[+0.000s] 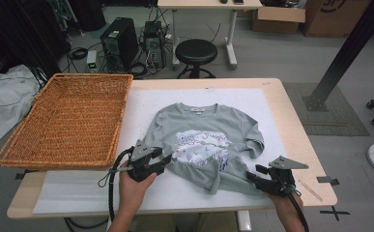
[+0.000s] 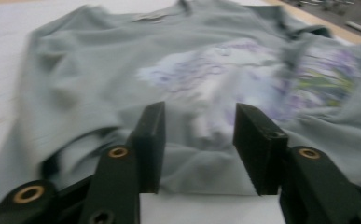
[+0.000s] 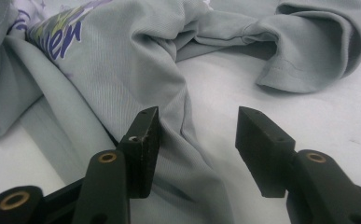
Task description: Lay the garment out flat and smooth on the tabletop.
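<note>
Lying crumpled on the white surface [image 1: 78,195] right of the basket [image 1: 68,118], the grey shirt [image 1: 201,142] has both near corners free: left tool [image 1: 161,162] and right tool [image 1: 253,179] stand spread, pinching nothing, probably readying another fold.

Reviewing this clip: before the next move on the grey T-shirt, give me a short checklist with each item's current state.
1. Left gripper jaws apart, nothing pinched: ok.
2. Right gripper jaws apart, a ridge of cloth between them unpressed: ok.
3. T-shirt flat: not ok, its lower half is bunched and folded up.
4. Wicker basket bare inside: ok.
5. Shirt wholly on the white mat: ok.
</note>
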Tool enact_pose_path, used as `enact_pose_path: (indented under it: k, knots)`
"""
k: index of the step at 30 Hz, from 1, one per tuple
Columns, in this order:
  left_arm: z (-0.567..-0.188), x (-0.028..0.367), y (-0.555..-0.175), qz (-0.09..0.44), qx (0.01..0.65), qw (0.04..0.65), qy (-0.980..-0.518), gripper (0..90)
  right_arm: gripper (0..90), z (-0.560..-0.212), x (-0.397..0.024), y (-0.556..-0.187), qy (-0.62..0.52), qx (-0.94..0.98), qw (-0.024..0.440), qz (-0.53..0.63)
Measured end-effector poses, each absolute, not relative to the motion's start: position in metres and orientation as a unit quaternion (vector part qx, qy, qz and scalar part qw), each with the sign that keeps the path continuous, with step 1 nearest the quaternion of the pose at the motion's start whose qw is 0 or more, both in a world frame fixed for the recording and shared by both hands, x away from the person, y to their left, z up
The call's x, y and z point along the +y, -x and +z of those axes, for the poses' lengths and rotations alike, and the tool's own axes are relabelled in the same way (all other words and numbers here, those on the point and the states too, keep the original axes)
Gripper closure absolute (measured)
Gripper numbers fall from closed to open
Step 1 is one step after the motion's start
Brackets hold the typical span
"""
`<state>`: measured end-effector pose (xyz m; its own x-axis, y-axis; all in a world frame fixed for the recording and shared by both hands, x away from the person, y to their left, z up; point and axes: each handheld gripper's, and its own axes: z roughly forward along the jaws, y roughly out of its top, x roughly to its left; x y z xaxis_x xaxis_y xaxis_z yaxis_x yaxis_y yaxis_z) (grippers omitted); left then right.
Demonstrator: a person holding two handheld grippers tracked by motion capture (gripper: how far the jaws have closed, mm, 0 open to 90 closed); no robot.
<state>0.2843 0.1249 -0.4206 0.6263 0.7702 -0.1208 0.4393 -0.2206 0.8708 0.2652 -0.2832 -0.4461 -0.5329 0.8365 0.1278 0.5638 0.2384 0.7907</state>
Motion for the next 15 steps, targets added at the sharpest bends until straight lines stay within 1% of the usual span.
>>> enact_pose_path:
  k: [6,10,13,14,15]
  knots:
    - [-0.433,0.1,-0.275,0.145,0.35,0.515,-0.769,54.1,41.0,-0.449,-0.283,-0.266,-0.46,0.768,0.168,0.413]
    - [-0.44,0.079,-0.272,0.139,0.315,0.503,-0.793,53.3,40.7,-0.454,-0.282,-0.267,-0.462,0.768,0.168,0.41]
    - [-0.445,0.069,-0.276,0.145,0.308,0.488,-0.804,53.8,40.8,-0.454,-0.282,-0.267,-0.464,0.768,0.167,0.409]
    - [-0.445,0.067,-0.279,0.143,0.312,0.479,-0.808,55.8,40.6,-0.454,-0.282,-0.267,-0.464,0.768,0.166,0.409]
    - [-0.445,0.066,-0.281,0.142,0.319,0.471,-0.81,59.6,40.6,-0.454,-0.282,-0.267,-0.464,0.768,0.165,0.409]
